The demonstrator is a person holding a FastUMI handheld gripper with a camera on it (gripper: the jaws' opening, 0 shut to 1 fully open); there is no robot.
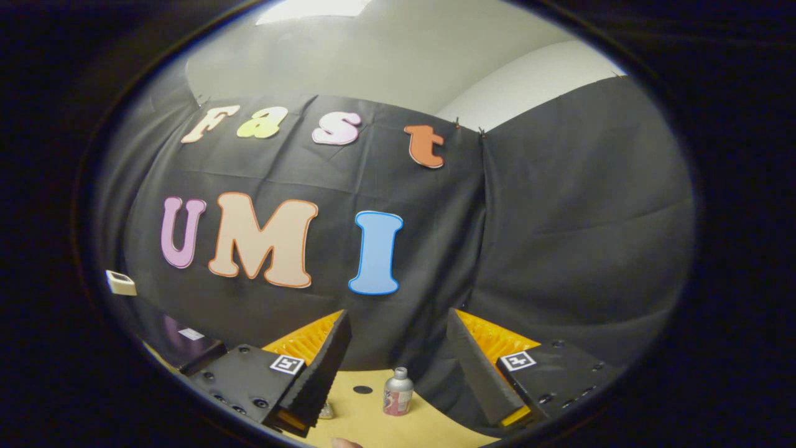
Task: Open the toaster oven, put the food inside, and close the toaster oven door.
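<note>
Tan bench (379, 423), pale wood-coloured surface, backed by black cloth wall (559, 236).

Item 1: hand-held gripper (404, 418), fingers spread wide, nothing between the pads; each finger carries a square printed marker.

Item 2: small metal bottle (398, 392), silver cap, pinkish label, upright on the bench, in the gap between the fingers, nearer the 3 o'clock finger, untouched.

Item 3: dark round spot (362, 390) on the bench, at 9 o'clock from the bottle.

Item 4: dark box-like body (186, 342) at 9 o'clock of the fingers, possibly the toaster oven; cannot tell for certain.

Item 5: small white box (120, 283) on the wall, above that body.
</note>
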